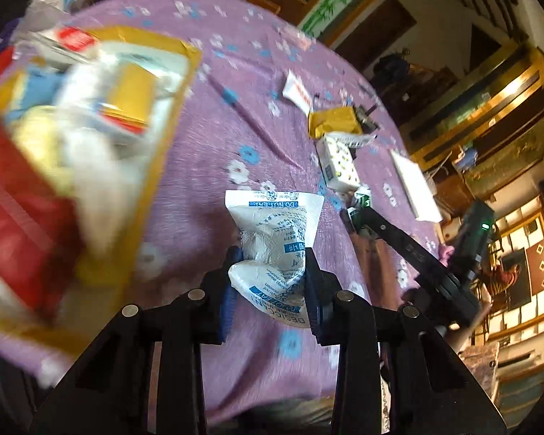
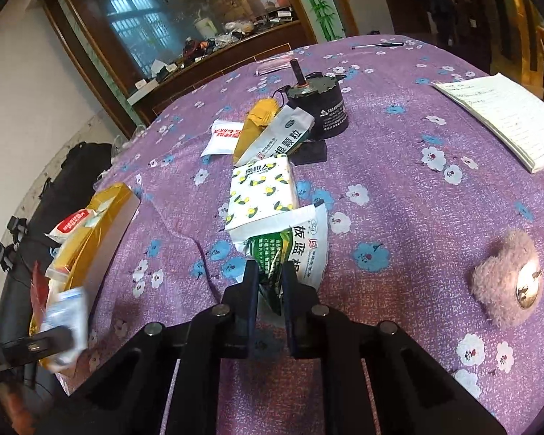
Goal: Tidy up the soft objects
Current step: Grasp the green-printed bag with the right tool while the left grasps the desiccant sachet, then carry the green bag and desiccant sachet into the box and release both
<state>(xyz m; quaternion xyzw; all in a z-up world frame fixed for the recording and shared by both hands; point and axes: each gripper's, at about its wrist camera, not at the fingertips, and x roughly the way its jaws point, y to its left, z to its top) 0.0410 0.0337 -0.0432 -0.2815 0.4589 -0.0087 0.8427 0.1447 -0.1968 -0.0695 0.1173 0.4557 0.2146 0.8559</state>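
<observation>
Two soft packets are in hand at once. The desiccant sachet (image 1: pixel 272 250), a limp white pouch that looks light and crinkly, is pinched across its middle by the left claw (image 1: pixel 270 275), clear of the purple desk (image 1: pixel 206 137) and close to the yellow box (image 1: pixel 163 145) already crowded with packets. The green-and-white granule sachet (image 2: pixel 290 250) lies at the desk's near edge, touching the tissue pack (image 2: pixel 261 192), with the right claw (image 2: pixel 268 282) closed on its near end. Both should buckle rather than slip, so a mid-body pinch seems safest. Each claw slants steeply down toward the cloth.
</observation>
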